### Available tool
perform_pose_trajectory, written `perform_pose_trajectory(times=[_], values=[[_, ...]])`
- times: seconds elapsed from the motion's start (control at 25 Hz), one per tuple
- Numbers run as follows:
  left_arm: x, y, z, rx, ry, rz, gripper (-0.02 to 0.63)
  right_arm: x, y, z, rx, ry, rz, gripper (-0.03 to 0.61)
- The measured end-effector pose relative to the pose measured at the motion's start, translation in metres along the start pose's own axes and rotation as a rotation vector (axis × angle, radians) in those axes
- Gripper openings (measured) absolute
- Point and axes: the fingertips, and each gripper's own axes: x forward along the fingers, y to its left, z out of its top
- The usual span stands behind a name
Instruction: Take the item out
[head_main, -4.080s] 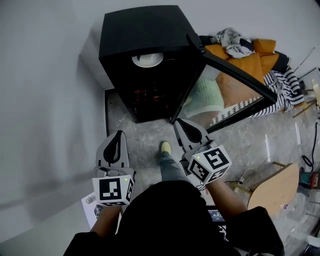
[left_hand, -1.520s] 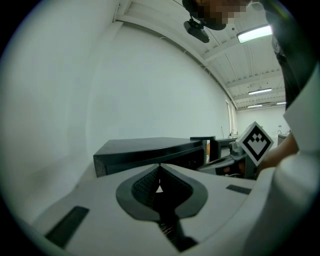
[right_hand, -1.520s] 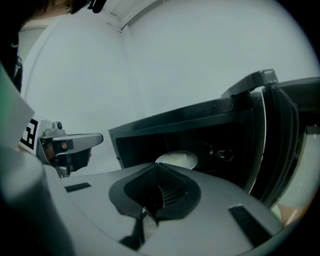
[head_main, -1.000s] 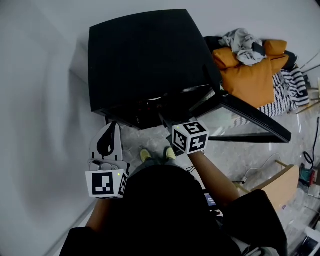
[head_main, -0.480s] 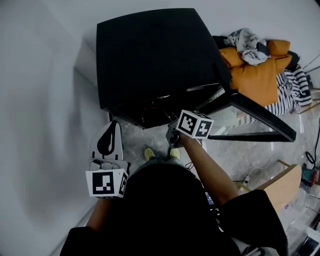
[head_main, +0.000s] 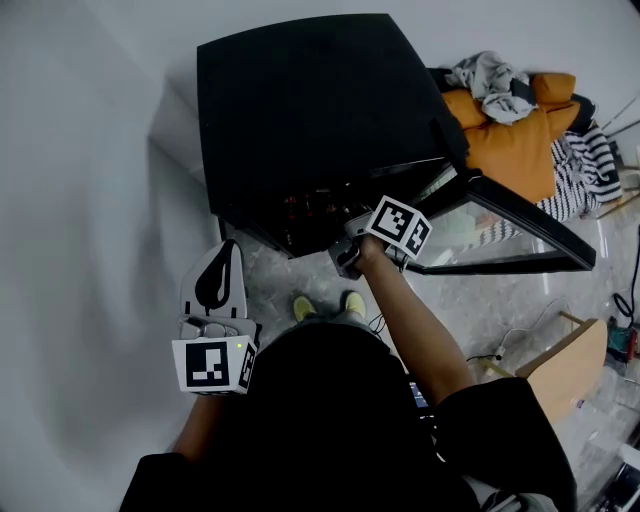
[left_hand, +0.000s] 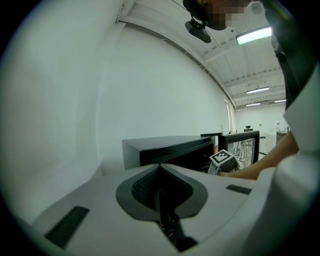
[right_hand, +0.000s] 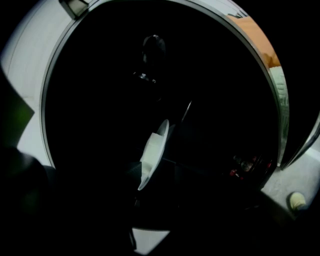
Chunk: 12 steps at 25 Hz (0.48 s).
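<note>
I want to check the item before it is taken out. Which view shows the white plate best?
The right gripper view: the plate shows pale, nearly edge-on, in the dark interior. In the head view the cabinet top hides it; the left gripper view shows only the cabinet's outside.

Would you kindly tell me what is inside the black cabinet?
A white dish shows edge-on inside the black cabinet, with small red things apart from it, to its right in the right gripper view. The rest of the interior is too dark to make out.

The cabinet looks matt black, its door glossy glass.
</note>
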Motion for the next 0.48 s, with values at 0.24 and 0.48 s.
perform_pose_trajectory(times=[0.24,0.48], values=[[-0.001,0.0037,0.0006,0.018,-0.009,-0.022,0.009,0.0051,0.0014,0.0004,0.106,-0.047,0.039,0.132],[-0.0013,0.0024,0.0012,0.035,-0.015,-0.046,0.009,0.0045,0.0041,0.0007,0.219,-0.085,0.08,0.057]])
